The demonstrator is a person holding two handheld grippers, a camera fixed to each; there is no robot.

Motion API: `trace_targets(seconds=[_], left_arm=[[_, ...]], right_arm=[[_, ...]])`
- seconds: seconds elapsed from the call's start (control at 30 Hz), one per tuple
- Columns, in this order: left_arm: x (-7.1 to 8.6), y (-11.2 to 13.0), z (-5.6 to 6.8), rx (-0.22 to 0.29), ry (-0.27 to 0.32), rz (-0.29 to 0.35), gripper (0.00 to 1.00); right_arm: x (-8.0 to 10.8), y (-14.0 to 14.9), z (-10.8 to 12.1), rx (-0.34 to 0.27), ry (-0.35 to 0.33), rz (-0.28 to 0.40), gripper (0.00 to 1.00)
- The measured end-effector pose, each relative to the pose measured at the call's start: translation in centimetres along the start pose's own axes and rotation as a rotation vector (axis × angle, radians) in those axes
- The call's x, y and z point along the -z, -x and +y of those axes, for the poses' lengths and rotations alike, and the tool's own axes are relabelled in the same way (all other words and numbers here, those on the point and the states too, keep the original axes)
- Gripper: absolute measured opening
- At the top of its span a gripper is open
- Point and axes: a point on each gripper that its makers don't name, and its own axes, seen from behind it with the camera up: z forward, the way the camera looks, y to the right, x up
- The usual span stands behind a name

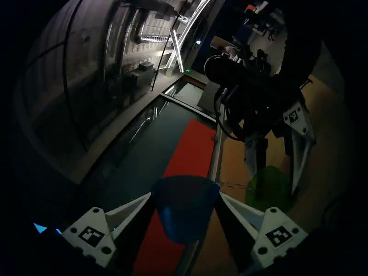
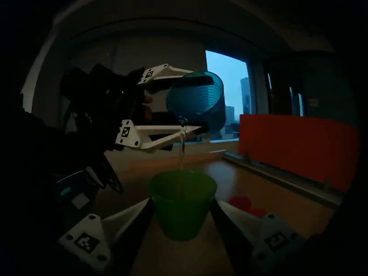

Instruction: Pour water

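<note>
Found the left gripper [image 1: 185, 195] partway closed with both fingers against a blue cup [image 1: 185, 211], tipped over at upper centre of the right gripper view, a thin stream of water [image 2: 182, 142] falling from its lip into a green cup [image 2: 182, 211] at lower centre. Found the right gripper [image 2: 182, 201] likewise closed on the green cup's sides, upright above a wooden table [image 2: 257, 184]. Could not establish whether the cup's base touches the table, nor identify two dim red items [image 2: 244, 203] at lower right, partly cut off by a finger.
</note>
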Motion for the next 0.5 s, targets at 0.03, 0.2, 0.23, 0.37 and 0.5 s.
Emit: trace_targets(seconds=[0.03, 0.2, 0.23, 0.37, 0.5], left_arm=[[0.00, -0.03, 0.02, -0.002, 0.000, 0.001, 0.85], [-0.02, -0.09, 0.09, -0.013, -0.001, 0.001, 0.85], [-0.02, -0.10, 0.08, -0.015, -0.002, 0.000, 0.85], [-0.03, -0.19, 0.05, -0.024, -0.002, -0.001, 0.85], [-0.03, -0.38, -0.03, -0.033, -0.003, 0.001, 0.85]], right_arm=[[0.00, -0.02, 0.02, 0.000, 0.000, 0.000, 0.99], [0.03, -0.07, 0.06, 0.002, 0.001, 0.002, 0.99], [0.04, -0.09, 0.07, 0.002, 0.001, 0.002, 0.99], [0.08, -0.12, 0.07, 0.003, 0.001, 0.004, 0.99], [0.06, -0.08, 0.08, 0.004, 0.000, 0.005, 0.99]])
